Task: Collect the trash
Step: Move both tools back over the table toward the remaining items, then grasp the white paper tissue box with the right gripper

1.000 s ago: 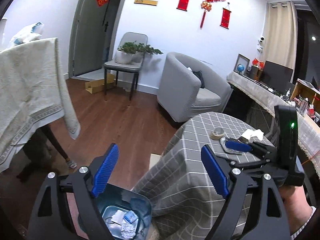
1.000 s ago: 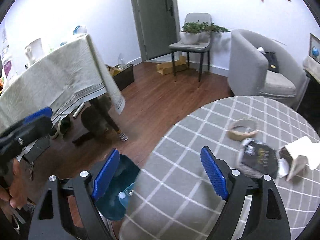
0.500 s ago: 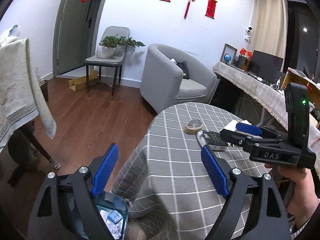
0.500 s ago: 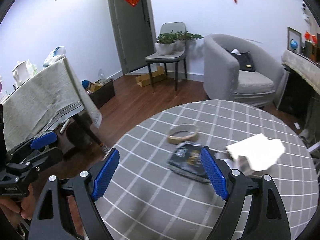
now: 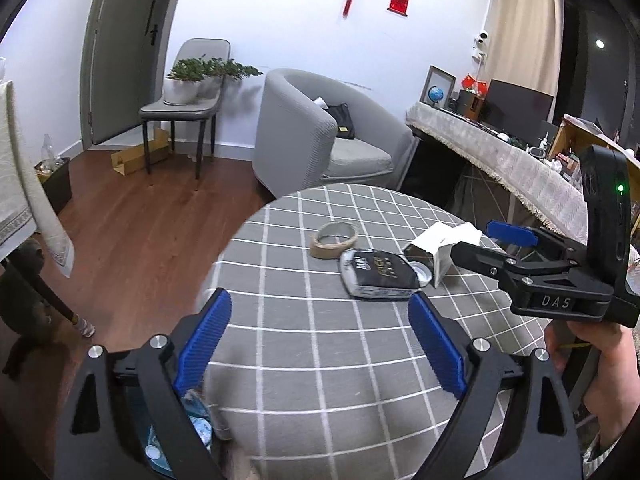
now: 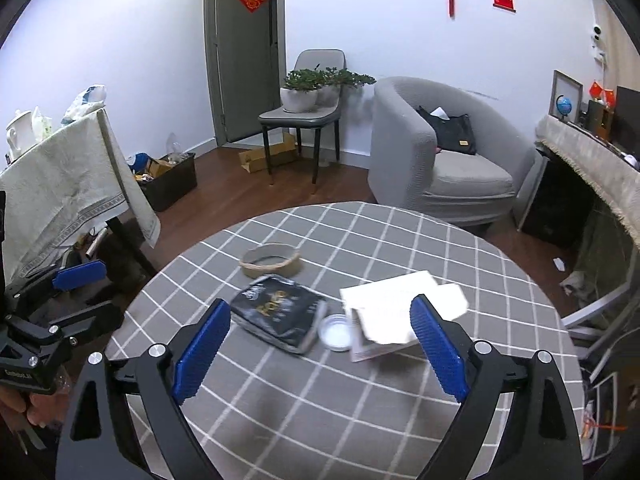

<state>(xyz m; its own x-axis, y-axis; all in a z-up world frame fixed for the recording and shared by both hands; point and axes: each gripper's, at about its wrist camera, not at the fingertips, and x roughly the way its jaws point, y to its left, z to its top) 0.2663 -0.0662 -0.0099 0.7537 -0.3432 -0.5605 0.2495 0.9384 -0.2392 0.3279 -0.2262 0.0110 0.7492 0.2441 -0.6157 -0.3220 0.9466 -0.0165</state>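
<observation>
Left wrist view: looking over the round table in a grey checked cloth (image 5: pixel 320 360), with the left gripper (image 5: pixel 320 344) hanging empty, blue pads standing wide apart after opening a little further just now, nothing between them. Lying together near the table's far side: a beige roll of tape (image 5: pixel 334 239), a dark flat snack wrapper with gold lettering (image 5: pixel 378 274), a small round clear lid (image 5: pixel 423 271) and a white opened paper carton (image 5: pixel 442 246). Peeking out at the lower left edge, the teal trash bin (image 5: pixel 192 420) already holding crumpled white scraps, so part of the collecting looking done and these table pieces remaining. Compared with a second ago, showing much less of the bin and far more of the tabletop. Right wrist view: the right gripper (image 6: pixel 320 344) also empty, its jaws having just been spreading, hovering above the wrapper (image 6: pixel 280 312) and lid (image 6: pixel 336 330), right pad overlapping the carton (image 6: pixel 396 300) in the picture but pressing nothing. Against the earlier frame, trash now sitting between the tips rather than off to the side; bin gone from this view.
</observation>
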